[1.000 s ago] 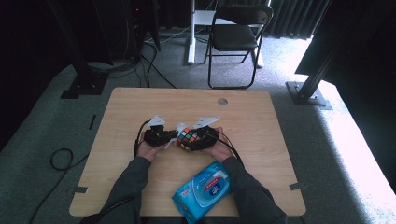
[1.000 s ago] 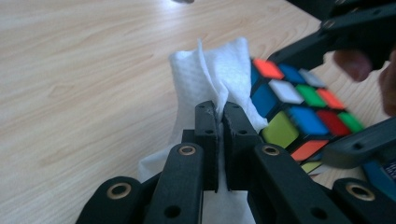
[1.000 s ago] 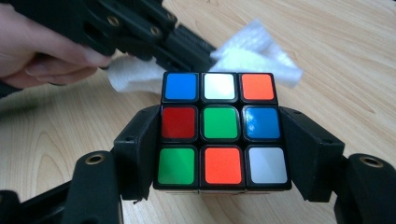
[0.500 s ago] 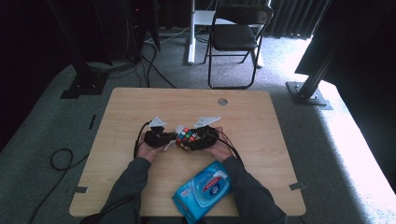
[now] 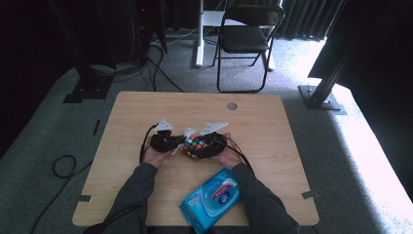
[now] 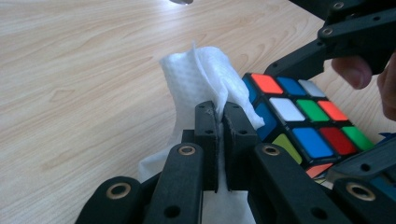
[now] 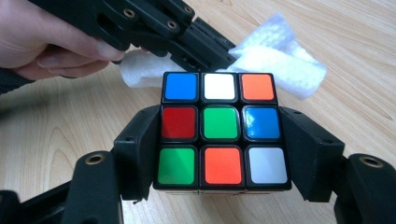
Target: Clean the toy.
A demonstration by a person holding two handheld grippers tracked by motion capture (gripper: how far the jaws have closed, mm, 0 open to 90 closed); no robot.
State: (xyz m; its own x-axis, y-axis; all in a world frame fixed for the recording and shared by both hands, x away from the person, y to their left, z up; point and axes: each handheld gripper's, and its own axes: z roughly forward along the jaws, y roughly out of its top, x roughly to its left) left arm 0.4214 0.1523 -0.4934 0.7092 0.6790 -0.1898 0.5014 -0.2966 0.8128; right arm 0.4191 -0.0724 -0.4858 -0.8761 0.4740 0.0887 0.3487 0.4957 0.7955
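Now right gripper (image 7: 219,140) clamps the cube (image 7: 219,126); left gripper (image 6: 218,126) pinches the wipe (image 6: 201,74) beside it.

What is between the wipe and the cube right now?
Nothing visible. The left tongs pinch the white wipe right beside the cube, which the right tongs clamp by its sides; its coloured face stands bare.

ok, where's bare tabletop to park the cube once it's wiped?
Free: the far half of the table, from the grippers to the cable hole; also the strips at the left and right edges beside the forearms. Crowded: the middle, where the cube and white wipe sit, and the near edge with the wipes pack.
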